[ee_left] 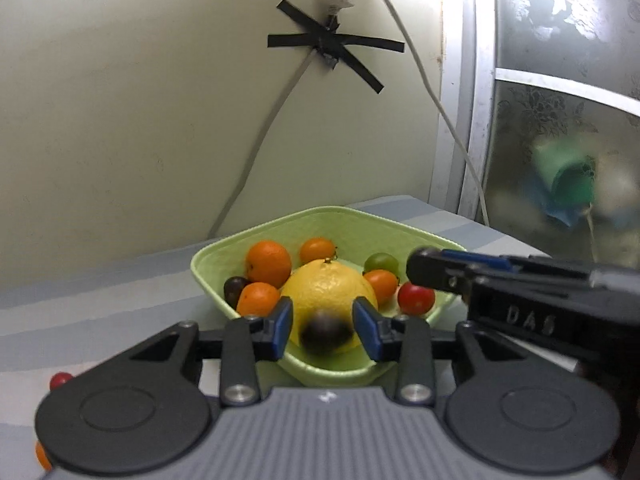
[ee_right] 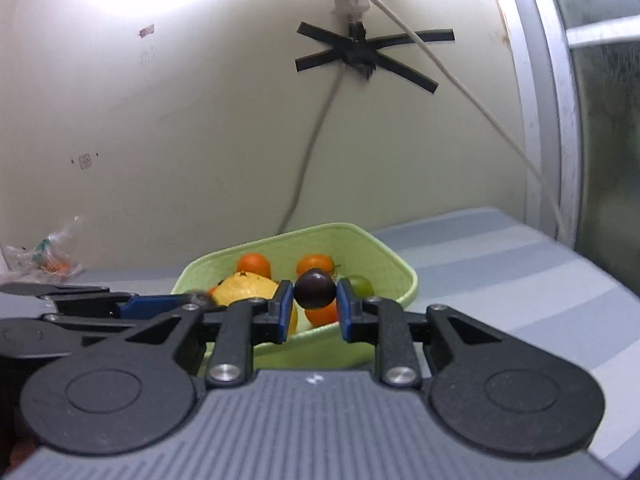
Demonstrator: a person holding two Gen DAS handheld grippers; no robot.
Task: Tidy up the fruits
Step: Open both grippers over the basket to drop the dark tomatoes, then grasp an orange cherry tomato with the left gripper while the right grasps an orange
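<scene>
A light green bowl [ee_left: 224, 248] [ee_right: 394, 258] holds a big yellow citrus [ee_left: 328, 280], several small oranges [ee_left: 268, 262], a green grape [ee_left: 382, 262], a red tomato [ee_left: 416, 298] and a dark plum [ee_left: 234, 288]. My left gripper [ee_left: 325, 328] hangs over the bowl's near rim. A blurred dark fruit [ee_left: 326, 336] lies between its blue pads [ee_left: 282, 326] with a gap on each side. My right gripper [ee_right: 315, 306] is shut on a dark plum [ee_right: 315, 289] above the bowl. Each view shows the other gripper from the side: the right gripper [ee_left: 424, 272], the left gripper [ee_right: 188, 302].
A red tomato [ee_left: 60, 380] and an orange [ee_left: 42, 456] lie on the striped cloth to the left of the bowl. Cables [ee_left: 260, 148] hang down the wall behind the bowl. A frosted window [ee_left: 560, 140] stands at the right. A crumpled plastic bag [ee_right: 40, 260] lies far left.
</scene>
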